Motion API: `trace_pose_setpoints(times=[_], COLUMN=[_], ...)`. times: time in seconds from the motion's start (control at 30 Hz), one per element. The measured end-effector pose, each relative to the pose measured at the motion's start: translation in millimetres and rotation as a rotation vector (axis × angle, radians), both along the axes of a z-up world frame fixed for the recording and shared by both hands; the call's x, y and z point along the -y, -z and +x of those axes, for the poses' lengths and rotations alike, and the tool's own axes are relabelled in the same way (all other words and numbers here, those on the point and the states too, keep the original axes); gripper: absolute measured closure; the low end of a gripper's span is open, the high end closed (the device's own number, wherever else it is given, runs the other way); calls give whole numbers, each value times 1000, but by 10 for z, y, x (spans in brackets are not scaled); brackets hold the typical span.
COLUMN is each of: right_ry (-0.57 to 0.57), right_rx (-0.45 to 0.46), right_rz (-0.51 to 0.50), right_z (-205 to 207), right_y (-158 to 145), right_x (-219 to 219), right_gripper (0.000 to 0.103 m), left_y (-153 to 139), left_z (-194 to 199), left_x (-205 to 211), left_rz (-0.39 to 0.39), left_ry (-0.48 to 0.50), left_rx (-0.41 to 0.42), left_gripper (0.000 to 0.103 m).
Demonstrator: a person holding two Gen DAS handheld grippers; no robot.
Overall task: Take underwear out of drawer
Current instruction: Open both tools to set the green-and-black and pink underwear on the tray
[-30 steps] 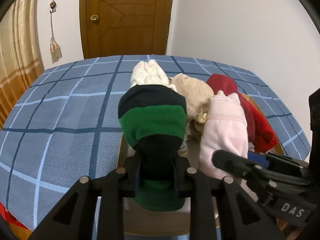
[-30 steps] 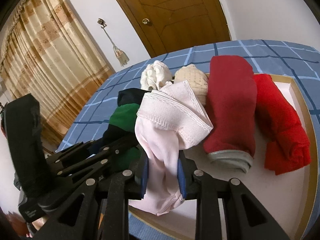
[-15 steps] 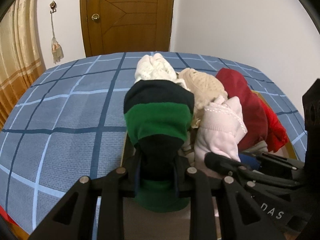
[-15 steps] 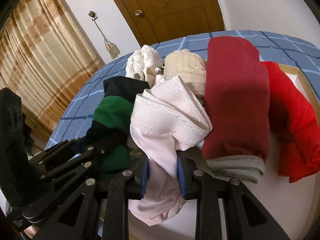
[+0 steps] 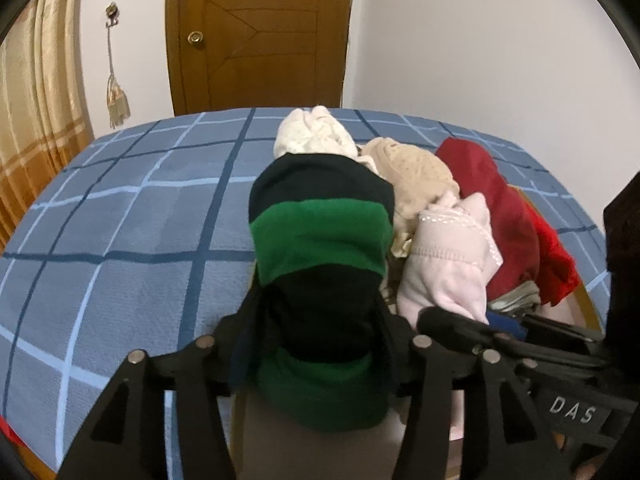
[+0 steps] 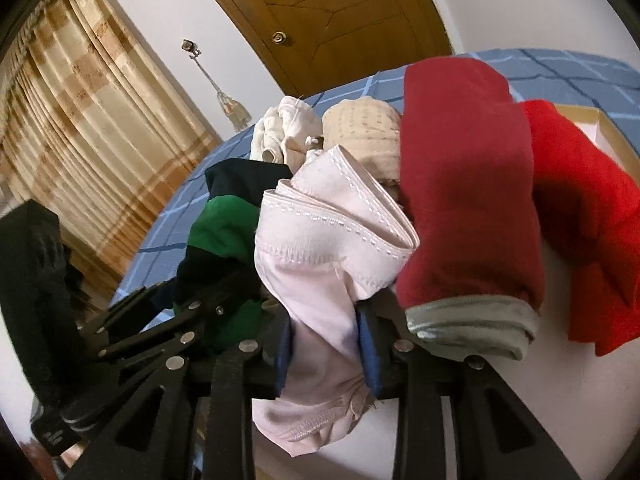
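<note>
A rolled green and black underwear [image 5: 320, 240] stands between the fingers of my left gripper [image 5: 316, 320]. Its jaws are opening and the pads no longer squeeze the roll. My right gripper [image 6: 326, 344] has its blue pads [image 6: 370, 356] still pressed on a folded pale pink underwear [image 6: 320, 248], and its jaws are starting to open. Both pieces sit at the near end of the wooden drawer [image 6: 612, 136]. Behind them lie a white roll [image 5: 316, 136], a beige roll [image 5: 416, 176], a dark red roll [image 6: 460, 168] and a bright red one [image 6: 588, 216].
The drawer rests on a bed with a blue checked cover [image 5: 120, 220]. A brown door [image 5: 260, 32] and a white wall stand behind it, with a beige curtain [image 6: 80, 128] at the left. The right gripper's body [image 5: 520, 352] lies close beside my left one.
My left gripper's jaws have spread apart and the green and black roll has widened between them. The right gripper's jaws have parted slightly around the pink underwear.
</note>
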State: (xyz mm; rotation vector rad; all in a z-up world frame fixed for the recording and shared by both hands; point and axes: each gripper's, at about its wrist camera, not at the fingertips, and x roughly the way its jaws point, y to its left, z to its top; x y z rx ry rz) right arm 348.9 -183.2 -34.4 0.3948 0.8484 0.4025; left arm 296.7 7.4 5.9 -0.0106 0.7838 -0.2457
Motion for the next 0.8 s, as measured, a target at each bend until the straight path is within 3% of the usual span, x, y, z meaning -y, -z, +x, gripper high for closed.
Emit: trace_pose_setpoints(times=[0.13, 0.17, 0.23, 0.33, 0.53, 0.8], right_ry=[19, 19, 19, 20, 29, 49], right_rx=[-6, 3, 14, 29, 91, 151], right_rz=[61, 64, 57, 69, 123, 92], right_z=[-70, -100, -137, -211, -356, -617], right_y=[5, -2, -24, -71, -209, -353], right_x=[96, 102, 105, 126, 196, 165], right_gripper=[63, 63, 63, 59, 43, 42], left_y=[-70, -100, -156, -239, -321, -252], left_z=[-141, -186, -275, -367, -523, -717], left_x=[74, 86, 79, 18, -85, -48], left_rz=[59, 99, 158, 169, 114, 93], left_ry=[-2, -27, -75, -116, -117, -104], left_rx=[57, 87, 149, 197, 184, 151], left_gripper=[39, 35, 15, 3, 3, 3])
